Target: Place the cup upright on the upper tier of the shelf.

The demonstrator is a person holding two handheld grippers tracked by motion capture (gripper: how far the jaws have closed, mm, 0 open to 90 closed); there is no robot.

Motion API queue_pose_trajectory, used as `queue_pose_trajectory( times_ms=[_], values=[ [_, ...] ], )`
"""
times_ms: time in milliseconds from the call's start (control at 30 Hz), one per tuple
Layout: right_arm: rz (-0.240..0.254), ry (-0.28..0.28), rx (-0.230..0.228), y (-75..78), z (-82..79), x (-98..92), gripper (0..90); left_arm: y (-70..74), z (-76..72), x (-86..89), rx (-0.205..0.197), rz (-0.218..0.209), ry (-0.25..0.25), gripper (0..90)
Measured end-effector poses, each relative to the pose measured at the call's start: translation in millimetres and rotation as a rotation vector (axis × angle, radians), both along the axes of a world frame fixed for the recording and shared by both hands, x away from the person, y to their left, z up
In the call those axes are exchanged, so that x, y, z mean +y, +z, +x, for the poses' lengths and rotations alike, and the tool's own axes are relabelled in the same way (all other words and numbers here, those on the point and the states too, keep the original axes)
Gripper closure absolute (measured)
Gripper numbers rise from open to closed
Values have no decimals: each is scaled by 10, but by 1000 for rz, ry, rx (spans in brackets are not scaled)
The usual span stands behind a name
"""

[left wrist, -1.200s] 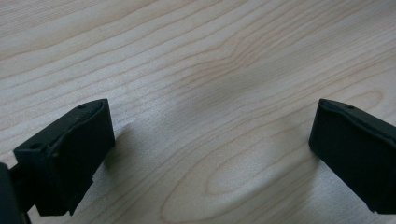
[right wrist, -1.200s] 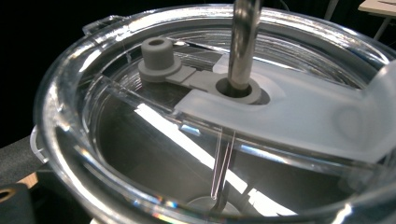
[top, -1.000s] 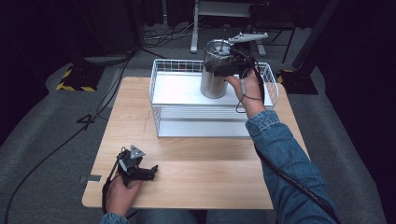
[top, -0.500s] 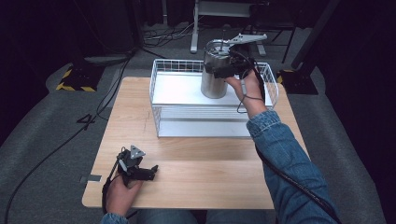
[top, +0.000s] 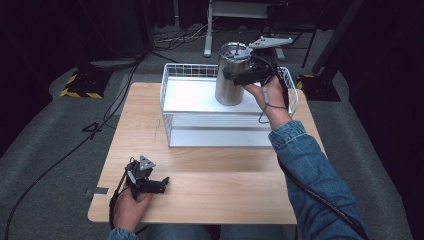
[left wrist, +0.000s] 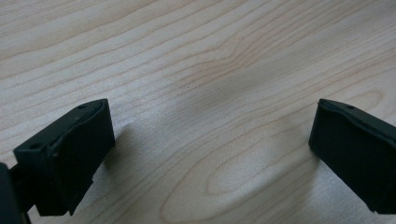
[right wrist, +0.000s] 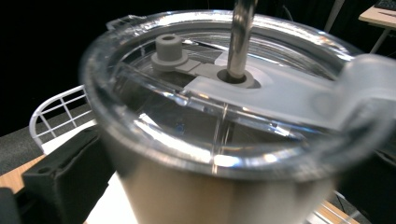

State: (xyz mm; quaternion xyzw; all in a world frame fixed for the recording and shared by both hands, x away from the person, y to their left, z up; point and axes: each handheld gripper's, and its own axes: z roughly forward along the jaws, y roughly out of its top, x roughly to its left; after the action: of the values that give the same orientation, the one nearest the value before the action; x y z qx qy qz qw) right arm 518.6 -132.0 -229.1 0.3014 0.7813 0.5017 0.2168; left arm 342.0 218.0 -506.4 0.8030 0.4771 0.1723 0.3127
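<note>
**High view: one tumbler, one basket, two grippers**

High view showed one wooden table (top: 225,185), one white wire basket (top: 172,127) on its far half, and one steel tumbler (top: 229,82) standing upright inside the basket's right part; the right gripper (top: 240,76) was clamped around the tumbler's upper body — its single clear lid (right wrist: 187,135) carried one metal straw (right wrist: 243,32) through the middle; the left gripper (top: 162,184) rested on the table's near left corner, jaws spread apart over bare wood, holding nothing.
</note>
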Motion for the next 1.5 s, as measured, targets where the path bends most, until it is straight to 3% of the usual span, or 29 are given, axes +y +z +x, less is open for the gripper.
queue_pose_trajectory(
  times_ms=[267,733,1133,1500],
  values=[
    [-7,2,-18,101,-160,-110,0,-1,-2,-3,2,-5,3,6],
    [30,25,-47,294,-543,-558,0,-2,-3,-5,3,-7,4,6],
    [0,39,-39,245,-794,-837,0,-3,-2,-5,1,-7,4,6],
    [-16,37,-32,89,-1018,-1115,0,-2,2,-5,2,-7,8,6]
  ],
)
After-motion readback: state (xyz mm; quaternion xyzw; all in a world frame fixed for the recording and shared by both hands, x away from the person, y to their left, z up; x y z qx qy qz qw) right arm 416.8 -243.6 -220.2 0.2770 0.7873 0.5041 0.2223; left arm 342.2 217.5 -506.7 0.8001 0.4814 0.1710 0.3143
